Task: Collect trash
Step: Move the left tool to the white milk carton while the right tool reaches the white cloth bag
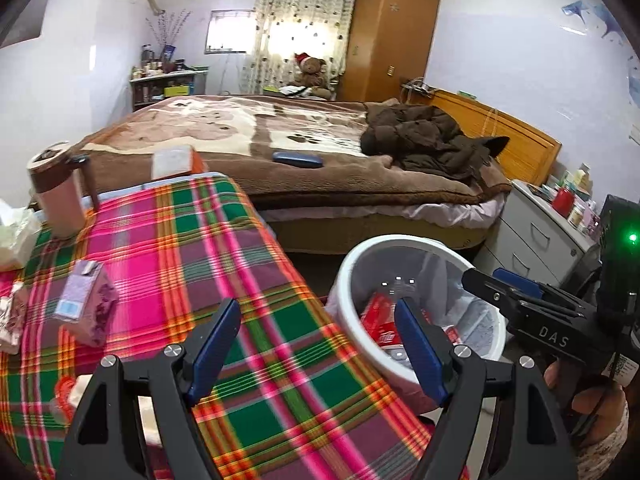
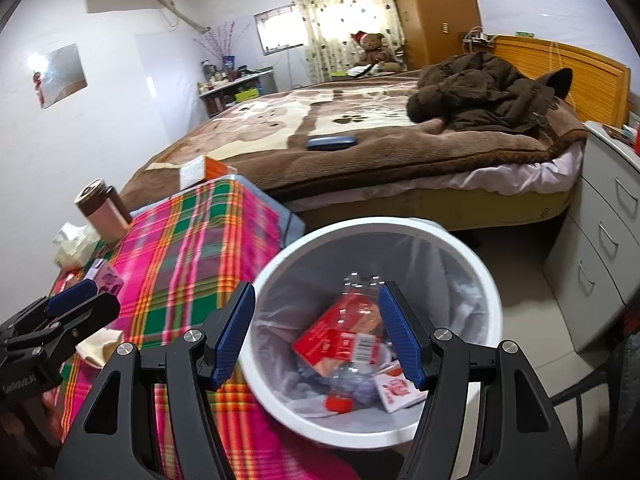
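- The white trash bin [image 2: 280,412] stands on the floor right against the corner of the table with the plaid cloth [image 1: 248,280], and everything here sits around it.
- The right gripper [image 2: 316,332] hangs above the bin's open mouth, its blue-padded fingers [image 2: 236,332] spread wide with nothing between them.
- Down inside the bin, on the pale liner, lie a red carton [image 2: 340,340], a crushed clear plastic bottle with a red cap [image 2: 340,402] and a small white-and-red packet [image 2: 396,390].
- The left gripper [image 1: 316,344] is over the table edge just left of the bin, jaws also apart and holding nothing.
- Further left of the bin, on the cloth, a small purple tissue pack [image 1: 84,300] lies flat; beyond it a crumpled white tissue [image 1: 14,236] sits beside a pink tumbler with a brown lid [image 1: 58,196].
- A bit of beige crumpled paper [image 2: 100,346] rests on the cloth near the left gripper's body.
- Behind the bin runs the bed with a brown blanket [image 2: 360,132], a dark jacket [image 2: 484,92] heaped on it; a grey drawer unit [image 2: 600,264] stands to the bin's right.
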Action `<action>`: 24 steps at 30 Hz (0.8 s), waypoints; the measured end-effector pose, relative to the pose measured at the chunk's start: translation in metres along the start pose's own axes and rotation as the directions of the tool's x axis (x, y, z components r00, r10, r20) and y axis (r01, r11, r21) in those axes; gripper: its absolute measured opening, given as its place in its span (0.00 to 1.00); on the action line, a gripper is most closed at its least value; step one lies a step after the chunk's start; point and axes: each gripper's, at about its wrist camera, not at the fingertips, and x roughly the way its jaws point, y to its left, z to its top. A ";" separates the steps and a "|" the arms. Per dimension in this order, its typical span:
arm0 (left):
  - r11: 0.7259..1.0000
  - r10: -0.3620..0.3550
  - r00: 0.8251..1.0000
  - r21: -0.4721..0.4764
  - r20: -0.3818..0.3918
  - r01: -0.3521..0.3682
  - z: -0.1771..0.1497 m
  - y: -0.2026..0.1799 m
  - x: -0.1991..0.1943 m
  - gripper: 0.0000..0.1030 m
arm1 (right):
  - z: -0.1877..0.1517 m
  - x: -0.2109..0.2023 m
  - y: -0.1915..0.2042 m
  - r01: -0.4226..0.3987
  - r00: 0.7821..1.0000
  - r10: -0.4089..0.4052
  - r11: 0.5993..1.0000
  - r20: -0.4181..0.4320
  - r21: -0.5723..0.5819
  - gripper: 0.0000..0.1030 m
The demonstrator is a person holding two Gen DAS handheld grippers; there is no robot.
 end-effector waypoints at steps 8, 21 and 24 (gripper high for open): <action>0.996 0.077 0.997 -0.056 0.015 -0.076 -0.007 0.042 -0.018 0.78 | -0.007 0.008 0.032 -0.068 0.997 0.067 0.997 -0.023 -0.045 0.64; 0.968 0.204 0.979 -0.152 0.023 -0.198 -0.024 0.115 -0.055 0.78 | -0.019 0.025 0.083 -0.189 0.980 0.179 0.974 -0.091 -0.124 0.64; 0.959 0.230 0.973 -0.174 0.017 -0.224 -0.031 0.131 -0.063 0.78 | -0.021 0.029 0.095 -0.222 0.972 0.208 0.965 -0.106 -0.141 0.64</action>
